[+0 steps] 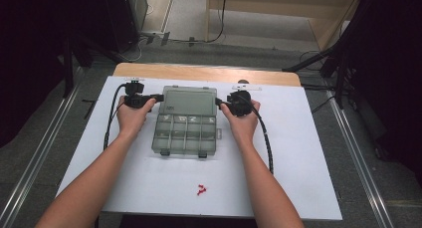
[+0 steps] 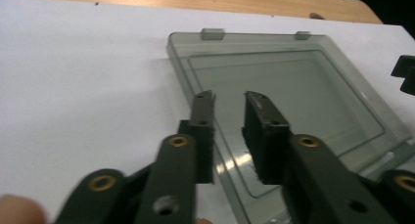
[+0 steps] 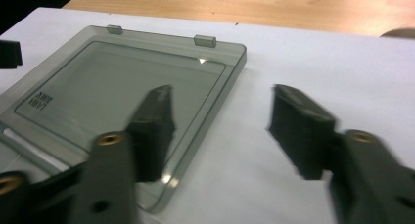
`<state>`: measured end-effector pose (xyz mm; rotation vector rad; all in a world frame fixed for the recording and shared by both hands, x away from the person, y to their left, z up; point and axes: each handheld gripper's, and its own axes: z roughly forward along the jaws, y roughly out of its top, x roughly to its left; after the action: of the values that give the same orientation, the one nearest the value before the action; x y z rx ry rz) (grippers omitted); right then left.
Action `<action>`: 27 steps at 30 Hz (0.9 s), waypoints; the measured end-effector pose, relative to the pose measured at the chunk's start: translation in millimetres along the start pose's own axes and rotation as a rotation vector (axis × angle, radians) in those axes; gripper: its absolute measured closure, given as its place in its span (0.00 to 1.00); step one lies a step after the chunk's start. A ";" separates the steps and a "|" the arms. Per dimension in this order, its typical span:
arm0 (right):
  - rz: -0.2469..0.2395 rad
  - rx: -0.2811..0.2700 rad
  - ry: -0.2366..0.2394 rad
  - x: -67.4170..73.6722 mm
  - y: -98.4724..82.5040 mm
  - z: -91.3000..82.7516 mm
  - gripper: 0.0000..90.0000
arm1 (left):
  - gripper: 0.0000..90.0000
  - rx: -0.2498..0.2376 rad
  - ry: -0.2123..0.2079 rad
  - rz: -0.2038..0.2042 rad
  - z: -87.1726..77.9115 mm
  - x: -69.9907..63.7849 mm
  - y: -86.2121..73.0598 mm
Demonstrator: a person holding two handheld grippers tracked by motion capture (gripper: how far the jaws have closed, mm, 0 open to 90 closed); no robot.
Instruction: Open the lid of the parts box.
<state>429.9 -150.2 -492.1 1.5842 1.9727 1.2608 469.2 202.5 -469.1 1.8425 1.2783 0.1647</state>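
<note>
A smoky clear plastic organiser box (image 1: 185, 133) lies open on the white sheet, its tray of small compartments nearest me. Its lid (image 1: 190, 100) is laid flat on the far side. My left gripper (image 1: 159, 97) is at the lid's left edge. In the left gripper view the jaws (image 2: 227, 106) stand a little apart over that edge of the lid (image 2: 293, 87), pressing nothing. My right gripper (image 1: 218, 102) is at the lid's right edge. Its jaws (image 3: 222, 97) are wide apart, with the lid's rim (image 3: 230, 82) between them untouched.
A white sheet (image 1: 298, 153) covers the wooden table (image 1: 209, 72). Small red pieces (image 1: 201, 190) lie on the sheet near its front edge. Cables trail from both grippers along my forearms. Dark stands and a grey floor surround the table.
</note>
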 end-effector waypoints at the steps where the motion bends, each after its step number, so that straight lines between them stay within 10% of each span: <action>1: -0.019 -0.011 0.010 -1.2 -1.5 -5.2 0.38 | 0.71 0.000 -0.012 0.005 -1.8 -1.6 -0.2; 6: -0.063 -0.027 0.037 -3.1 -8.0 -23.2 0.15 | 0.59 -0.011 -0.045 0.044 -8.5 -10.2 -1.9; 27: -0.121 -0.133 0.082 -6.7 -43.2 -90.3 0.02 | 0.14 0.028 -0.263 0.221 -36.3 -53.2 -14.1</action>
<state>341.7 -195.4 -476.8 1.3505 1.9565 1.3969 414.9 181.3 -438.2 1.9538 0.9012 0.0216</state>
